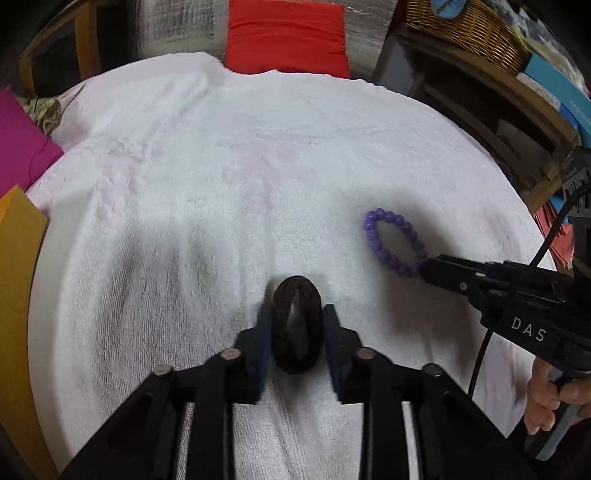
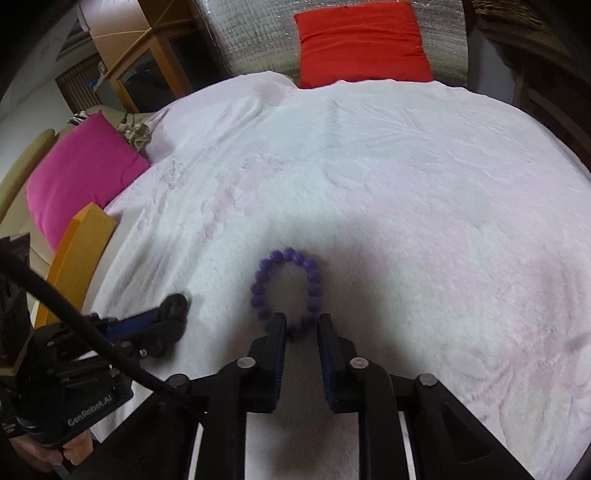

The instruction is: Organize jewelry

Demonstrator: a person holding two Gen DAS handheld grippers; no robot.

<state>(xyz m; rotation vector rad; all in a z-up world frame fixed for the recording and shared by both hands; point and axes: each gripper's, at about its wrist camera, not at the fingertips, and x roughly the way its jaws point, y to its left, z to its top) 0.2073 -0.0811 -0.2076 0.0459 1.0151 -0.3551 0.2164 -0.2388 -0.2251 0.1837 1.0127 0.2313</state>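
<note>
Soft, even indoor light falls on the white towel [image 1: 295, 166], with dull grey shadows pooling under each claw. Edges bow and darken with fisheye distortion; slight blur softens the near parts.

towel [image 1: 258, 166]: spread flat, carries both bracelets
bead bracelet [image 1: 393, 242]: lies on towel, right of band bracelet, well apart
band bracelet [image 1: 295, 325]: on edge btwn left gripper [image 1: 295, 314] pads
right gripper [image 2: 301, 325]: tips at near end of bead bracelet
cushion A [image 1: 286, 37]: behind towel's far edge
cushion B [image 2: 81, 173]: off towel's left edge
basket [image 1: 469, 29]: far right, on shelf
</note>
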